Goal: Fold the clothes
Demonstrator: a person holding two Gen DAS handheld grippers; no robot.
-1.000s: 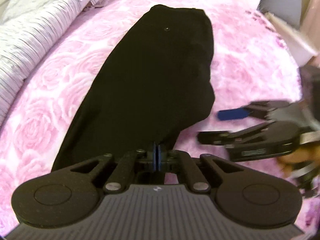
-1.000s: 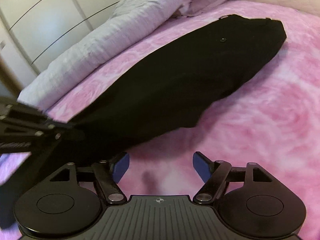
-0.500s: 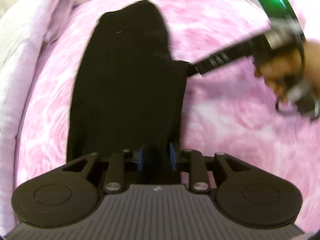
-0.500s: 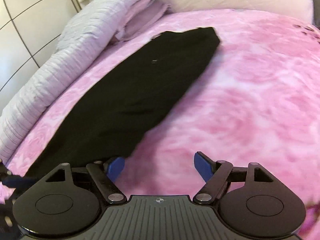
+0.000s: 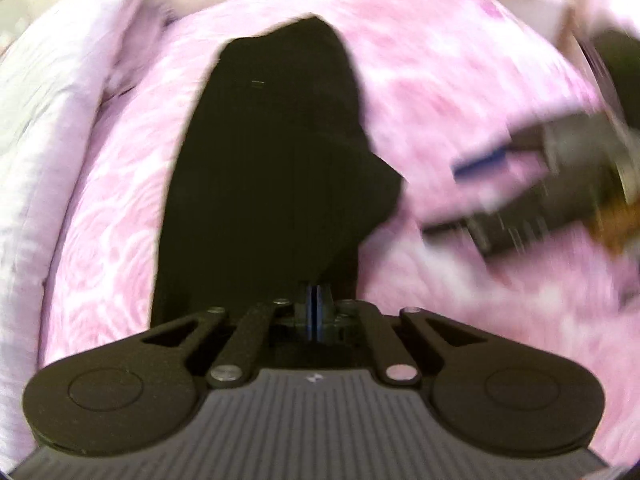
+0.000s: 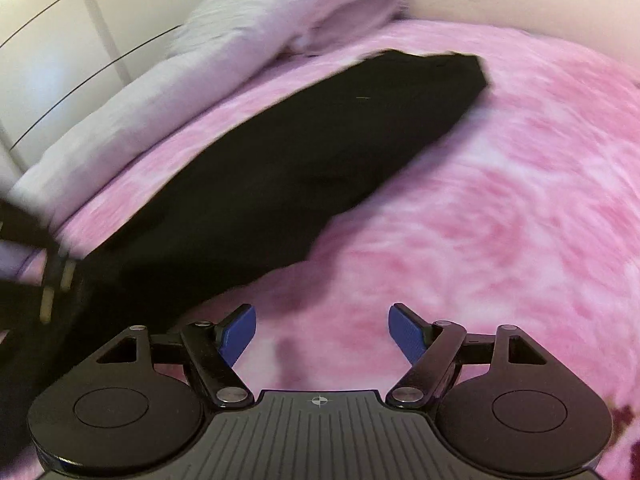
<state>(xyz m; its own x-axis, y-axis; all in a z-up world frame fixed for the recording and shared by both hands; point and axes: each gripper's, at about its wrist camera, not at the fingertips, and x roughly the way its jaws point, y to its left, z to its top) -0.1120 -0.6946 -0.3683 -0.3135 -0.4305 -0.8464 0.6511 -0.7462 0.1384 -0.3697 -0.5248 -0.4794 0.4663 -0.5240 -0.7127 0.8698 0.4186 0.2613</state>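
Two grippers over one black garment (image 5: pixel 260 184) mid-frame on pink bedspread (image 6: pixel 500 200): left gripper (image 5: pixel 314 312) pads pressed together, whether pinching hem unclear; right gripper (image 6: pixel 322 334) spread, empty, lower frame, likely positioning for next fold

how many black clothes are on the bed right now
1. A single black garment lies lengthwise on the pink blanket, beside the white bedding. Anything under it or off-frame may be hidden.

Pink rose-print bedspread (image 6: pixel 500 208) — pale bedding (image 6: pixel 132 104) alongside, white panelled wardrobe (image 6: pixel 52 40) behind
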